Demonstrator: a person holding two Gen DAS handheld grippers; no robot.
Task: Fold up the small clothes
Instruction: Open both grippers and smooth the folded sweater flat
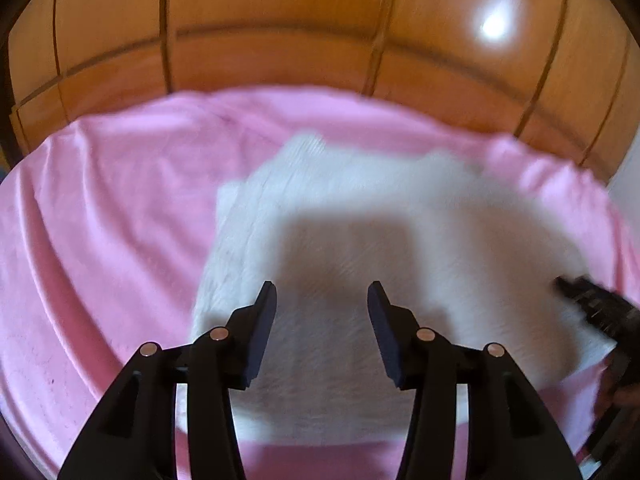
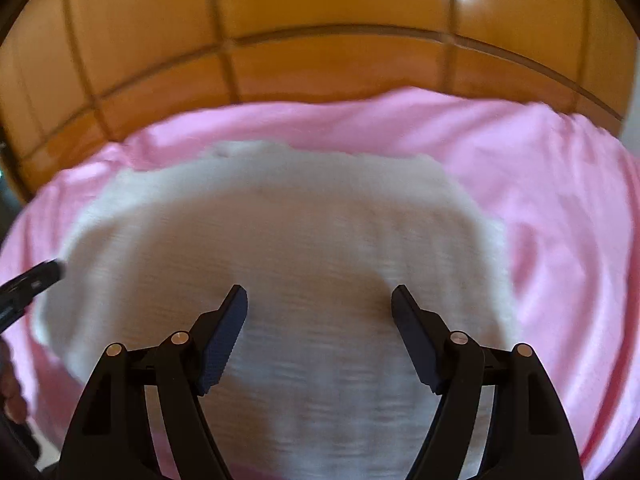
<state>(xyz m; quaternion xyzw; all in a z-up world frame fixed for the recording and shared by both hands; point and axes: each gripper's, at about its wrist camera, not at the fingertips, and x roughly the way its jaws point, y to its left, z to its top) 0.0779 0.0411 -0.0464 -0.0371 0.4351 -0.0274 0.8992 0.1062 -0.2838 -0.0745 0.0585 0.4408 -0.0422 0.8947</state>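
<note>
A white ribbed garment (image 1: 360,240) lies spread on a pink sheet (image 1: 100,220); it also shows in the right wrist view (image 2: 280,240). My left gripper (image 1: 322,292) is open and empty, hovering over the garment's near left part. My right gripper (image 2: 319,294) is open and empty over the garment's middle. The right gripper's tip (image 1: 580,296) shows at the right edge of the left wrist view, near the garment's right edge. The left gripper's tip (image 2: 32,284) shows at the left edge of the right wrist view. Both views are blurred.
A wooden panelled headboard (image 1: 280,40) stands behind the pink sheet (image 2: 560,200). It also fills the top of the right wrist view (image 2: 320,40). The sheet is wrinkled at the left and right.
</note>
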